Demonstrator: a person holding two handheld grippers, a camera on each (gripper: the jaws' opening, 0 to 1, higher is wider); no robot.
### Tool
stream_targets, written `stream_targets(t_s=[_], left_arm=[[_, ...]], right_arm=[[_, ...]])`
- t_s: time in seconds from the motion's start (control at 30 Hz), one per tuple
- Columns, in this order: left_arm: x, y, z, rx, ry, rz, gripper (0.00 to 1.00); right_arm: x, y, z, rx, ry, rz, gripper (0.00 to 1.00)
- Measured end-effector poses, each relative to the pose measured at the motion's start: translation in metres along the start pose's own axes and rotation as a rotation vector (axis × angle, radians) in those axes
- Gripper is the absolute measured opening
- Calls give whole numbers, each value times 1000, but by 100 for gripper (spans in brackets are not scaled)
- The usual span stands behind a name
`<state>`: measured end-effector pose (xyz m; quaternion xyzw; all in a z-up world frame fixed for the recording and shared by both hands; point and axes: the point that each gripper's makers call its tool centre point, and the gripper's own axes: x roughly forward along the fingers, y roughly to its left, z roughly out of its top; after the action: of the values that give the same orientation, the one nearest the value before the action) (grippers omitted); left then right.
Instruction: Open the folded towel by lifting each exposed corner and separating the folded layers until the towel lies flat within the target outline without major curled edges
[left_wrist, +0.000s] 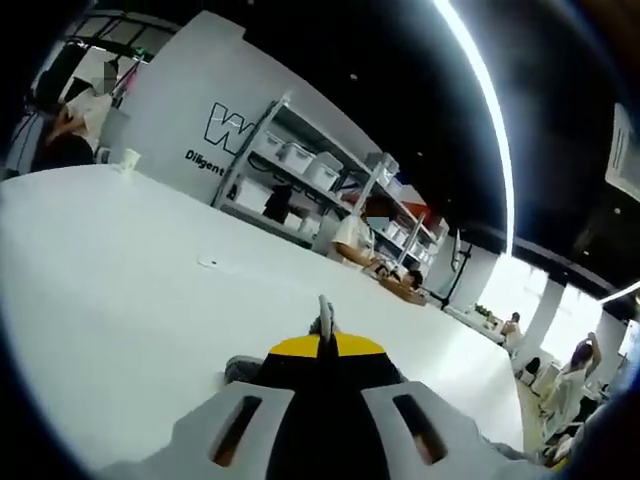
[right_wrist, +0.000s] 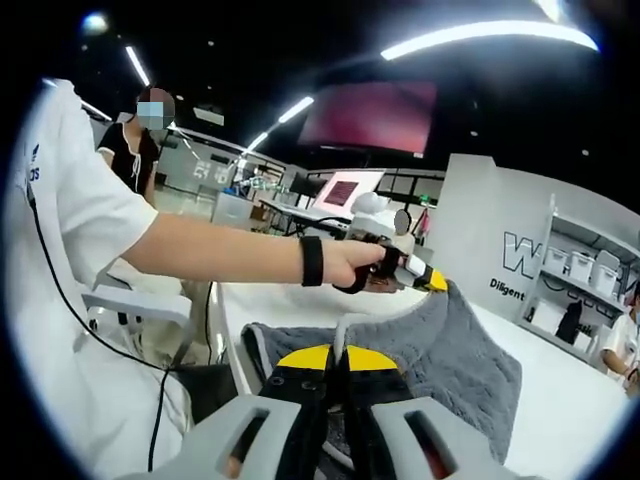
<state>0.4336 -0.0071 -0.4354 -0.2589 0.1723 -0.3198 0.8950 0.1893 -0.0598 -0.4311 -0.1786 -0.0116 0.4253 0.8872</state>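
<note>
right gripper view, grey towel (right_wrist: 455, 345) lifted, tongs (right_wrist: 340, 345) seemingly pinching it

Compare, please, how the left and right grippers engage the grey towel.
The left gripper holds a towel corner pulled up into a peak; the right gripper sits low at the near edge, its grip unclear. The left gripper is out over the table; the right gripper is nearer the person. Both have jaws closed.

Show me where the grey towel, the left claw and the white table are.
grey towel (right_wrist: 470, 350): right gripper view, on its flat middle part.
left claw (right_wrist: 432, 281): right gripper view, at its yellow tip pinching the towel's raised corner.
white table (left_wrist: 120, 270): left gripper view, bare surface.
</note>
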Motion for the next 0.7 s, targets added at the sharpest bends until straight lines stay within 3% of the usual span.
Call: stream_targets(t_s=[0.23, 0.4, 0.5, 0.53, 0.7], left_arm=[[1, -10, 14, 78, -54, 4, 0], [-2, -19, 25, 65, -92, -3, 0], [9, -14, 41, 91, -107, -13, 0], [12, -10, 47, 142, -116, 6, 0], [16, -17, 60, 119, -139, -33, 0]], right_arm=[[1, 3, 3, -7, -9, 9, 0], [0, 3, 6, -6, -17, 8, 0], [0, 4, 7, -10, -19, 9, 0], [0, 4, 8, -10, -21, 8, 0], [-1, 5, 14, -8, -38, 1, 0]])
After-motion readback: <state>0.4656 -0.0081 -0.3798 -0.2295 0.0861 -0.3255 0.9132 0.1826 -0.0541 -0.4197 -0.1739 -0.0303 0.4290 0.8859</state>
